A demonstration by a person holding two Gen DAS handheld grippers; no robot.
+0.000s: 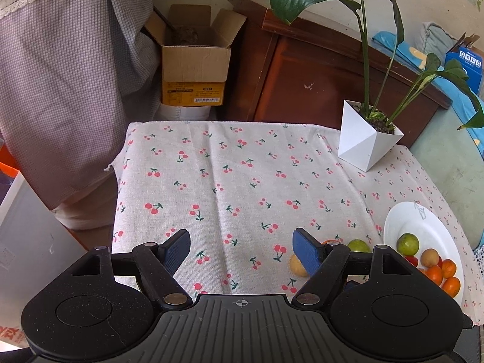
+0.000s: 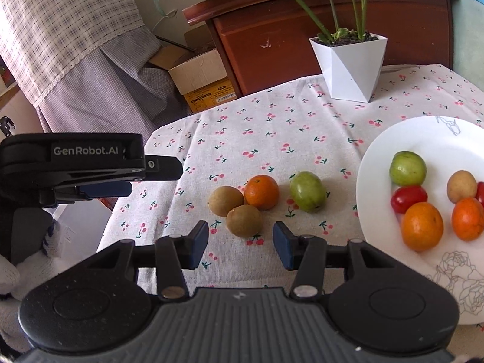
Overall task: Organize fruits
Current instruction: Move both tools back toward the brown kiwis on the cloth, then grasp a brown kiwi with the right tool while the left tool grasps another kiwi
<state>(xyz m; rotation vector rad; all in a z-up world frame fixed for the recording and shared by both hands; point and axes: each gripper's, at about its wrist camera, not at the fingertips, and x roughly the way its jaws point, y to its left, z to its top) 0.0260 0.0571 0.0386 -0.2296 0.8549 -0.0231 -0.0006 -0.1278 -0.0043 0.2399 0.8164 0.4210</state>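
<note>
The job looks a good way along but not finished: in the right wrist view the white plate (image 2: 381,151) at the right of the table (image 2: 272,127) already carries six fruits that can be made out, a green one (image 2: 407,168) at its far side, a pale brown one (image 2: 461,186) to its right, a red tomato-like one (image 2: 408,198), two oranges (image 2: 422,226) (image 2: 467,218) nearest the camera, and a sliver of another red fruit at the frame edge. Four fruits are left on the cherry-print cloth, just left of the plate: a loose green fruit (image 2: 308,191) nearest the rim, a loose orange (image 2: 261,192) beside it, and two brown fruits (image 2: 225,201) (image 2: 243,220) touching each other, the nearer one lying just beyond the tips of the right hand-held gripper (image 2: 240,246). That gripper's jaws stand narrowly apart with only cloth between them and nothing held, so the nearer brown fruit seems the likely next pick, though that is a guess. The left hand-held gripper (image 1: 242,252) hangs over bare cloth at the left with its jaws wide and empty; from its view only parts of the loose fruits show past its right finger. A white planter (image 2: 348,66) stands at the far edge, well clear of the work
</note>
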